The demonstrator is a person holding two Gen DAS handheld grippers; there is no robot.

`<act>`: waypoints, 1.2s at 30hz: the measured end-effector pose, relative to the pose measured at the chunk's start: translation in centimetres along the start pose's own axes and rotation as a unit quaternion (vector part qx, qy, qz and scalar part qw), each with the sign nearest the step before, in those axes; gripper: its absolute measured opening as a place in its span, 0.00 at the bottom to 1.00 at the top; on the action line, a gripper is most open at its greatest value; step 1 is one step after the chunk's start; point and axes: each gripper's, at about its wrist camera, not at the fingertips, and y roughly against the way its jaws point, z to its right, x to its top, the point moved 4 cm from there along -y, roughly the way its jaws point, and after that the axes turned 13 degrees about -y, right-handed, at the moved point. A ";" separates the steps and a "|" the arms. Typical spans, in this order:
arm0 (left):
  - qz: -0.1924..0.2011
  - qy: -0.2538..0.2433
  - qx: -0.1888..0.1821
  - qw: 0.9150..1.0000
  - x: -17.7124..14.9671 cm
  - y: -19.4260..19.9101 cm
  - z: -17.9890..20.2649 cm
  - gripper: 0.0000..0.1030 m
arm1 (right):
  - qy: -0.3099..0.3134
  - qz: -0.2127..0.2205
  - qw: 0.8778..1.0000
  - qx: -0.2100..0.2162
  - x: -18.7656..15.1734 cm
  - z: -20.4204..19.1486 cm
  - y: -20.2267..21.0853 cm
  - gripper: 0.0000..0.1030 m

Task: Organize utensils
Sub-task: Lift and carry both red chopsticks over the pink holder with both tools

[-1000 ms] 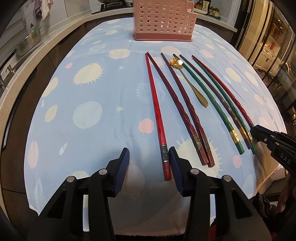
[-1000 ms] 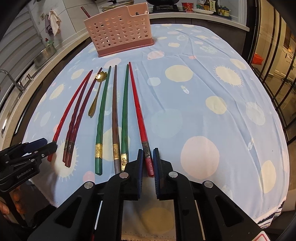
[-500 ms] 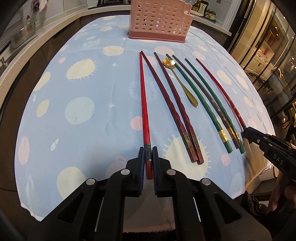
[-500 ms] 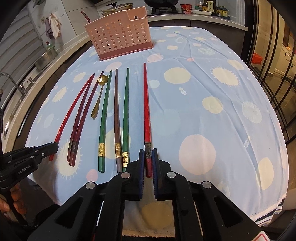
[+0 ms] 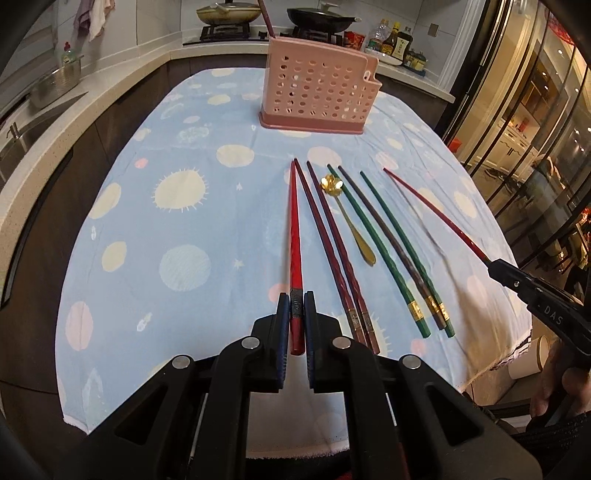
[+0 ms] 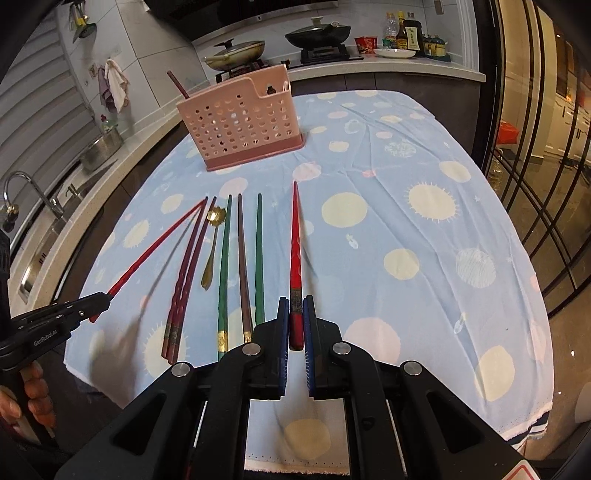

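On blue spotted tablecloth: chopsticks, pink caddy.

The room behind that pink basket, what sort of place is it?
Most likely a home kitchen. A stove with a frying pan on it stands at the back, a sink tap curves over the counter at the left, and sauce bottles line the far counter.

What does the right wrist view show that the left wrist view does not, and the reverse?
Only the right wrist view: the sink faucet and the basket's open inside.

Only the left wrist view: a white cup beyond the table's edge.

Both: the pink basket, the gold spoon, and each tool, left and right, shut on a red chopstick.
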 end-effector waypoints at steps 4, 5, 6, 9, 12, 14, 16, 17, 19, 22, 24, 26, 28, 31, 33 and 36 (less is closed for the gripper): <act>0.030 0.001 0.005 1.000 1.9 1.7 -0.5 0.07 | -0.001 0.031 0.999 0.011 2.2 -0.3 1.7 0.07; 0.037 0.001 0.007 0.999 2.3 2.1 -0.7 0.07 | -0.002 0.039 0.999 0.015 2.8 -0.4 2.2 0.07; 0.044 0.000 0.009 0.999 2.8 2.5 -0.8 0.07 | -0.003 0.046 0.999 0.019 3.4 -0.5 2.6 0.07; 0.066 -0.004 0.015 0.998 4.5 3.5 -1.1 0.07 | -0.007 0.066 0.997 0.031 5.2 -0.8 3.6 0.07; 0.084 -0.012 0.022 0.996 6.4 4.2 -1.3 0.07 | -0.002 0.087 0.996 0.037 7.1 -1.3 4.2 0.07; 0.093 -0.017 0.029 0.995 7.5 4.4 -1.4 0.07 | 0.003 0.098 0.994 0.039 8.1 -1.7 4.5 0.07; 0.099 -0.020 0.032 0.994 8.6 4.4 -1.6 0.07 | 0.006 0.105 0.994 0.042 9.0 -2.1 4.7 0.07; 0.102 -0.021 0.034 0.994 9.1 4.5 -1.7 0.07 | 0.008 0.109 0.993 0.045 9.5 -2.3 4.7 0.07; 0.110 -0.022 0.038 0.993 10.2 4.7 -2.0 0.07 | 0.009 0.116 0.992 0.050 10.4 -2.6 4.9 0.07; 0.122 -0.024 0.045 0.991 11.8 5.0 -2.4 0.07 | 0.010 0.124 0.991 0.059 11.9 -3.1 4.9 0.07; 0.129 -0.026 0.049 0.990 12.8 5.2 -2.6 0.07 | 0.011 0.128 0.990 0.063 12.8 -3.4 4.8 0.07; 0.133 -0.026 0.053 0.989 13.8 5.2 -2.9 0.07 | 0.012 0.131 0.989 0.066 13.7 -3.7 4.6 0.07; 0.139 -0.028 0.058 0.988 14.9 5.3 -3.1 0.07 | 0.014 0.133 0.988 0.070 14.6 -4.1 4.4 0.07; 0.148 -0.031 0.062 0.987 16.5 5.7 -3.5 0.07 | 0.017 0.137 0.987 0.078 16.0 -4.7 4.2 0.07; 0.155 -0.033 0.063 0.985 17.7 5.9 -3.6 0.07 | 0.018 0.141 0.986 0.083 17.0 -5.0 4.0 0.07; 0.164 -0.038 0.064 0.984 19.4 6.2 -3.7 0.07 | 0.019 0.147 0.985 0.090 18.5 -5.6 3.8 0.07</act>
